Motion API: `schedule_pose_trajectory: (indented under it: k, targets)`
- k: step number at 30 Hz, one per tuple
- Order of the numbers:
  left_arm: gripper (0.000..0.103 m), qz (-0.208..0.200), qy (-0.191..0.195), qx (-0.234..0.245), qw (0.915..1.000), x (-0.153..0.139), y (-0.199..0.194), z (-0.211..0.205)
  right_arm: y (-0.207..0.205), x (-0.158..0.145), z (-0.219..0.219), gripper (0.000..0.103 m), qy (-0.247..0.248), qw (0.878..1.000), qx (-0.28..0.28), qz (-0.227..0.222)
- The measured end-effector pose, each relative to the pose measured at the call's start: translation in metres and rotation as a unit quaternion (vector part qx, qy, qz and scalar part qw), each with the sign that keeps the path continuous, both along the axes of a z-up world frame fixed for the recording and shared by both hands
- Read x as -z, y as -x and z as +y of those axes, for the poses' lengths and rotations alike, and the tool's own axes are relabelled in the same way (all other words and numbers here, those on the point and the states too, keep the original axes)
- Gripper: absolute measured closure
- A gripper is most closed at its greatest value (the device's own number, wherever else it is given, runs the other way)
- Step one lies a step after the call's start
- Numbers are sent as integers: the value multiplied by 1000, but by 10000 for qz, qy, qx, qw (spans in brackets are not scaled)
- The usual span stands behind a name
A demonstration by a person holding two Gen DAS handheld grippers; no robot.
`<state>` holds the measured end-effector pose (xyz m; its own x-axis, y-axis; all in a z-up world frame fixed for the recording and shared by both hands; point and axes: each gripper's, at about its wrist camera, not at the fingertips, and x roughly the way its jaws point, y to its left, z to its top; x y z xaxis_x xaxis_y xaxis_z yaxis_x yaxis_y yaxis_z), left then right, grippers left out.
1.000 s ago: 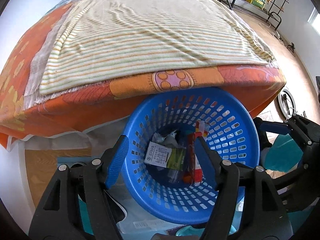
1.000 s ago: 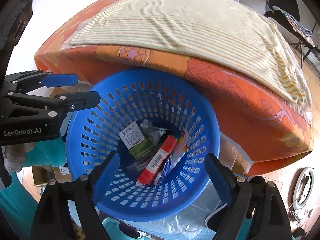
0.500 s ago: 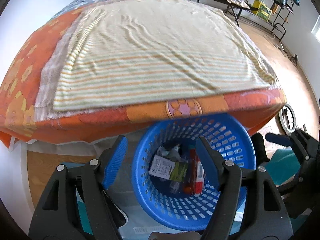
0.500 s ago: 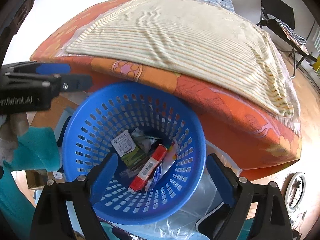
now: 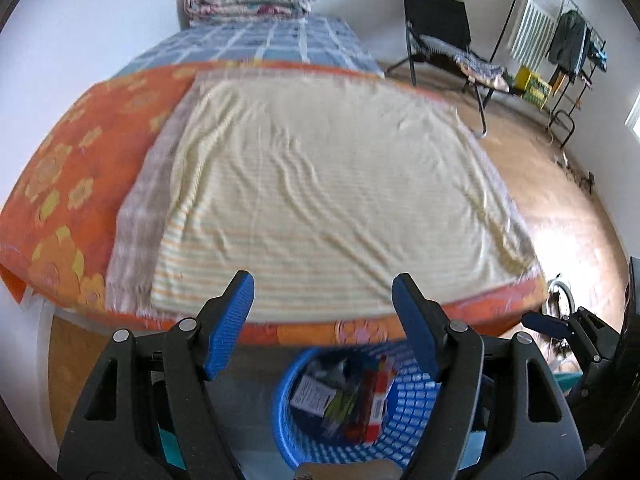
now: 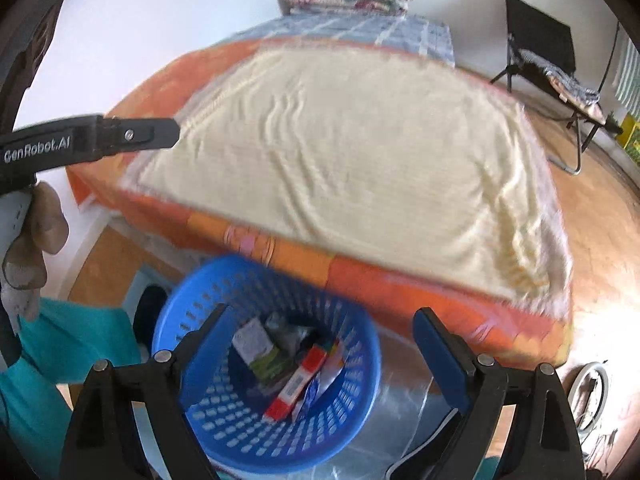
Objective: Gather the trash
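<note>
A blue perforated basket stands on the floor at the foot of the bed; it also shows low in the left wrist view. It holds trash: a white and green carton, a red box and crumpled wrappers. My right gripper is open and empty, raised above the basket. My left gripper is open and empty, higher, over the bed's near edge. The left gripper's body also shows at the left of the right wrist view.
The bed has an orange flowered cover and a striped cream blanket. A folded quilt lies at its head. A black folding chair and a clothes rack stand at the back right. Clear plastic lies by the basket.
Both grippers have risen and tilted up away from the basket, so the basket has dropped low in both views and the whole bed shows. Both stay open and empty.
</note>
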<state>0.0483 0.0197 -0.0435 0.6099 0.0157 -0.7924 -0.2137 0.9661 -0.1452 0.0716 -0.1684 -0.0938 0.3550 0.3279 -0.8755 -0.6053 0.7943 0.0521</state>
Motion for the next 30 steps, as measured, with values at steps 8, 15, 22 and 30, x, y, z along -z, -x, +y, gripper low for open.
schedule_pose_trajectory:
  k: [8, 15, 22, 30]
  targets:
    - [24, -476, -17, -185, 9987, -41, -14, 10, -36, -49, -5, 11, -370, 9981, 169, -462]
    - [22, -935, -103, -318, 9951, -72, -23, 17, -63, -78, -8, 11, -758, 9929, 358, -840]
    - [19, -1325, -207, -366, 9903, -93, -30, 18, -79, -99, -10, 0, -1332, 9815, 560, -1258]
    - [7, -1512, -239, -550, 9867, -93, -37, 26, -103, -106, -5, 0, -1433, 9793, 707, -1244]
